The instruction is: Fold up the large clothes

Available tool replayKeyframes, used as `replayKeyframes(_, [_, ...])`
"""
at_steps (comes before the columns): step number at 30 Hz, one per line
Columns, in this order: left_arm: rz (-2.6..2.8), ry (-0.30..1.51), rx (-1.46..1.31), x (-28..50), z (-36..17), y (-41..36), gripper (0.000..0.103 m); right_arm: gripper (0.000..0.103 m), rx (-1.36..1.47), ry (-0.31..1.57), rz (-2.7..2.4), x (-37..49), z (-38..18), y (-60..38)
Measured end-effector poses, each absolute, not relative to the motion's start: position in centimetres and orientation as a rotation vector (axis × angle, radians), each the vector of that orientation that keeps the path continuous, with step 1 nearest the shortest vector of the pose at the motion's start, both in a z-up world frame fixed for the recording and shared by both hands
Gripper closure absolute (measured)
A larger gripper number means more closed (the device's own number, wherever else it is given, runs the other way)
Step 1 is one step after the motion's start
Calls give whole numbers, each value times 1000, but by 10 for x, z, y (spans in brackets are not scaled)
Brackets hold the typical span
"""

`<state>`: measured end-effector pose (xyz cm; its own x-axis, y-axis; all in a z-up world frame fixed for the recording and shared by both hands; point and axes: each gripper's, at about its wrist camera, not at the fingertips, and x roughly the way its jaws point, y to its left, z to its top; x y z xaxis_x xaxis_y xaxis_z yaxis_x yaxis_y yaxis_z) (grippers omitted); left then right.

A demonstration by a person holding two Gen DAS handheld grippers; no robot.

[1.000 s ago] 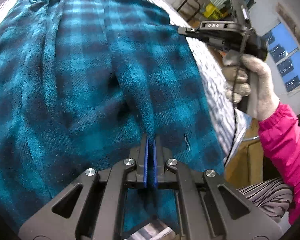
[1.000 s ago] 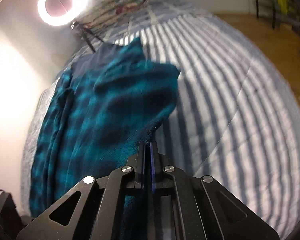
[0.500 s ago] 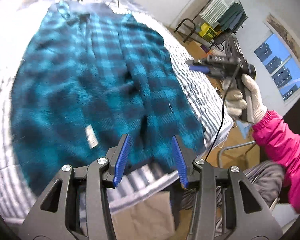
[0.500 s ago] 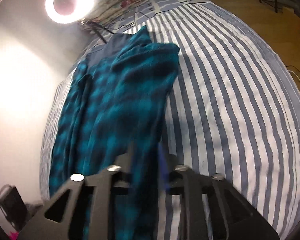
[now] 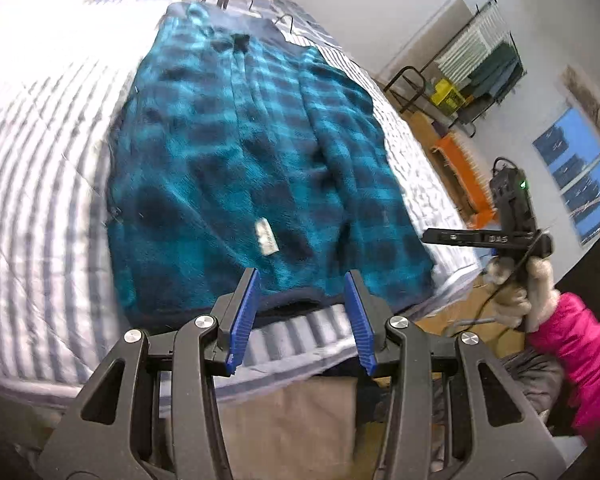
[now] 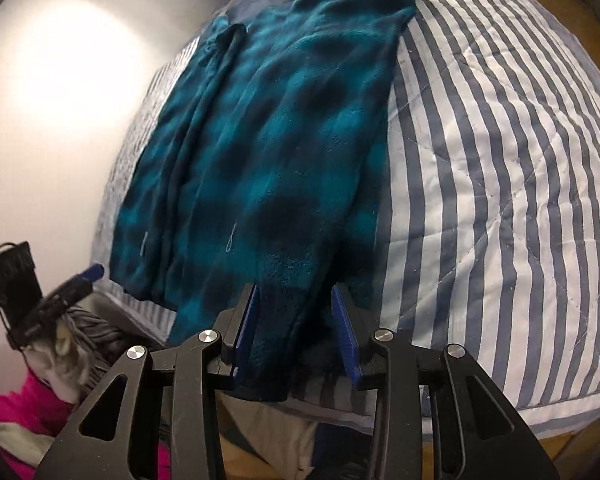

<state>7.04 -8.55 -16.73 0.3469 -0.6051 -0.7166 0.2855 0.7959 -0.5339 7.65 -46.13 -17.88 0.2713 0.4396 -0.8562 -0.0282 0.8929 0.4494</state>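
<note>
Teal-and-black checked fleece garment (image 5: 252, 168) lies spread lengthwise on the blue-and-white striped quilted bedcover (image 6: 500, 160), one long side already turned over onto the body, its dark-bound hem at the near edge of the bed; a small white care label (image 5: 266, 236) shows on the upper face. Your left gripper (image 5: 300, 320) has just been opening; its blue pads now stand apart with nothing between them, poised just off the hem. Your right gripper (image 6: 296, 328) has likewise just been opening; its pads stand apart, with the near corner of the fleece lying between them but, as far as the right wrist view shows, not pinched. Judged from the pile and the soft rolls along the folded edge, the cloth is thick, limp and light for its bulk; it should not slip in ribbed pads, yet it will sag and drag on the quilt if lifted by a single point. You would do best to take the two near hem corners, biting through every layer at the bound edge where the fabric is firmest; a shallow bite may catch the top layer only and pull the fold open. Mind the bedcover beneath; a low grasp could gather it too.
</note>
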Motion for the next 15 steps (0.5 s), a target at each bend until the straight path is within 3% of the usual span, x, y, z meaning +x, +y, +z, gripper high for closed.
replayKeyframes(7, [-706, 1121, -331, 79, -173, -141, 60, 67, 453, 1125, 268, 109, -152, -495])
replayKeyframes(12, [-736, 1117, -341, 129, -156, -175, 60, 67, 498, 1047, 207, 152, -142, -530])
replayKeyframes(15, [-738, 1092, -341, 177, -141, -188, 49, 67, 521, 1019, 178, 180, -144, -544])
